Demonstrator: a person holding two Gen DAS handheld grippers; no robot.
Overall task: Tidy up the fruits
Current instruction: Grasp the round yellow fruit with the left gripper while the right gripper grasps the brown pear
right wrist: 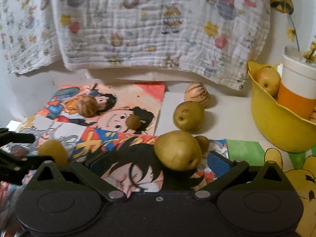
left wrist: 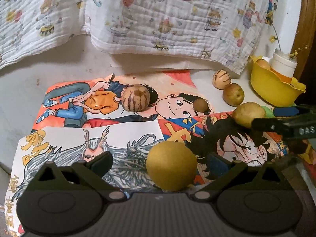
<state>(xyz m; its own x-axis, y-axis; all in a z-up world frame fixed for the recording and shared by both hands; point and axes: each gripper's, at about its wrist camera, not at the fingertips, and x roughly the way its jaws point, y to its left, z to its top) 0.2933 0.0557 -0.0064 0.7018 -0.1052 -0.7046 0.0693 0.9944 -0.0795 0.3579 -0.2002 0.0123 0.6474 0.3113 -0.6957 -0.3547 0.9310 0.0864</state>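
A round yellow-green fruit (left wrist: 171,165) sits on the cartoon posters between the fingers of my open left gripper (left wrist: 160,162), untouched on either side. My open right gripper (right wrist: 157,160) brackets a greenish-yellow fruit (right wrist: 177,150), which also shows in the left wrist view (left wrist: 247,114). A yellow bowl (right wrist: 276,130) at the right holds a yellow-red fruit (right wrist: 268,81) and a white and orange cup (right wrist: 298,86). Loose on the surface lie a striped round fruit (left wrist: 135,98), a small brown fruit (left wrist: 200,104), a pale striped fruit (right wrist: 196,91) and a green-yellow fruit (right wrist: 188,116).
A printed white cloth (left wrist: 158,19) hangs along the back over the white surface (left wrist: 23,90). Another small brown fruit (right wrist: 202,143) lies behind the fruit at my right gripper. A yellow bear picture (right wrist: 296,177) lies at the near right. The bowl (left wrist: 276,86) stands by the right edge.
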